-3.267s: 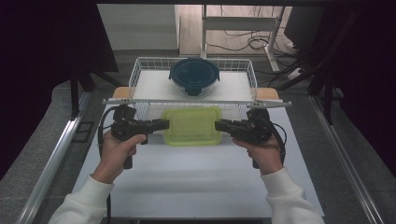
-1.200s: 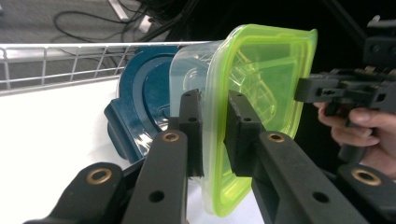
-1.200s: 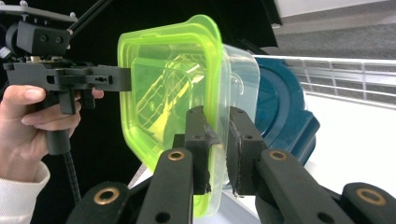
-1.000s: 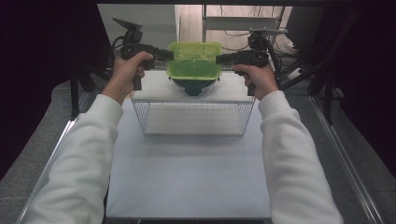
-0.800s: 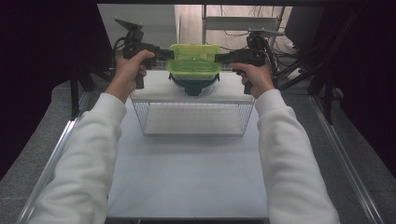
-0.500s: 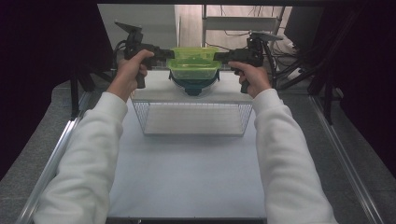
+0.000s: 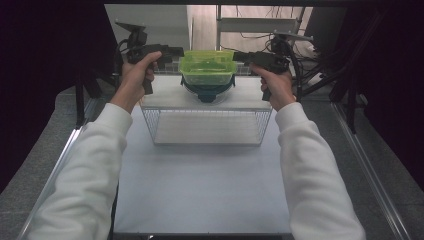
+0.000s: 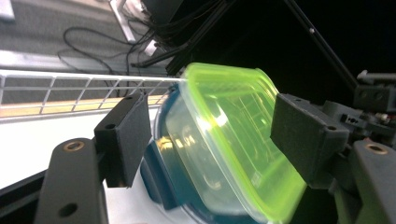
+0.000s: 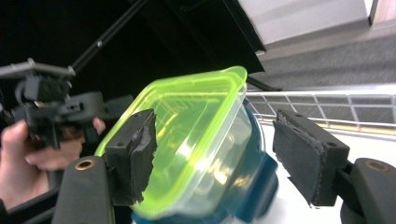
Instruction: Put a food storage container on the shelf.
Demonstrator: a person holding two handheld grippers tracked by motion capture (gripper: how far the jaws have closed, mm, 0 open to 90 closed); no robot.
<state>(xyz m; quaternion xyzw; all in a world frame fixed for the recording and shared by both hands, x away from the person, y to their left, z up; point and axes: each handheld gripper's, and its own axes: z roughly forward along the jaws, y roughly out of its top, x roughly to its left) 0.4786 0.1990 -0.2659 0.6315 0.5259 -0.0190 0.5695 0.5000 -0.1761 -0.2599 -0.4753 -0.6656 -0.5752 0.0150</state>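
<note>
A yellow-green clear plastic container (image 7: 207, 67) sits tilted on top of a dark blue bowl (image 7: 207, 92) at the far end of a white wire basket (image 7: 150, 117). My left gripper (image 7: 172, 54) is at its left rim and my right gripper (image 7: 240, 56) at its right rim. Both have just been opening. In the left gripper view the container (image 8: 233, 135) and bowl (image 8: 163, 182) lie between the spread jaws of my left gripper (image 8: 212, 135), pads off. The right gripper view shows the same: container (image 9: 187, 130), bowl (image 9: 257, 182), my right gripper (image 9: 219, 156) with jaws apart.
The basket stands on a white table (image 7: 200, 190) between metal side rails. Its near half holds nothing. Dark stands and cables (image 7: 320, 65) crowd the far right, dark curtains both sides. My left gripper (image 9: 56, 105) and the hand on it appear in the right gripper view.
The container has sunk a little and settled on the blue bowl. Both grippers' jaws have spread off its rims. The hands have stayed nearly where they were.
</note>
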